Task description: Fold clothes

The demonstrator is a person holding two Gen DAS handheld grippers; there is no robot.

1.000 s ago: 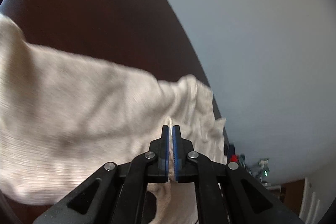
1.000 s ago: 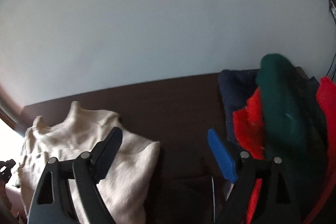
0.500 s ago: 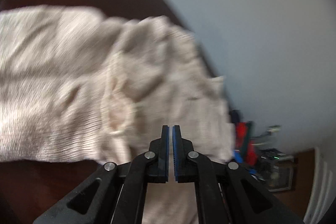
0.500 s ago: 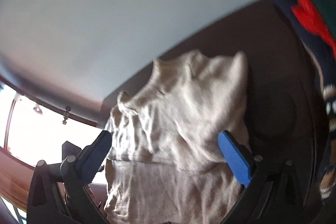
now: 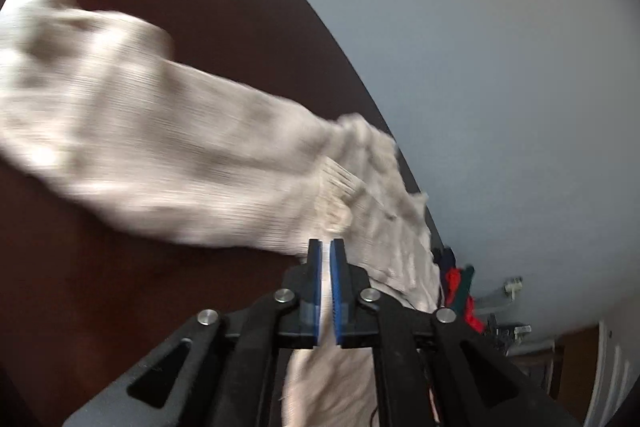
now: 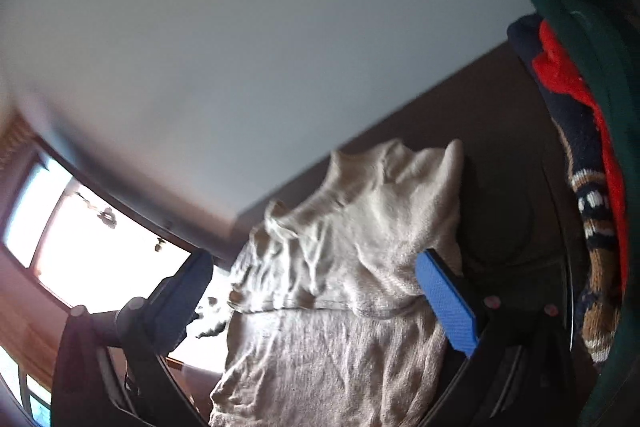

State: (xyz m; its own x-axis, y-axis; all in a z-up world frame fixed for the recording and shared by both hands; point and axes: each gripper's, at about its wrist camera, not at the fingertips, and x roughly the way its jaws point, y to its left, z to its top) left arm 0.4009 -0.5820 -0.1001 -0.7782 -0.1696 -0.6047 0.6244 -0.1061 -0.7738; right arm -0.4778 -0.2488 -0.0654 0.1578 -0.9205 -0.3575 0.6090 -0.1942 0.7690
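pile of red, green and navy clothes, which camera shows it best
The right wrist view. There the pile of red, green and navy clothes fills the right edge, large enough to show a knitted pattern. In the left wrist view it is only a small far-off patch past the cream sweater.

A: Where does the left wrist camera look from?
B: Close above the cream sweater, angled down across the table.
A: And the right?
B: Low, near the same sweater, tilted toward the wall.
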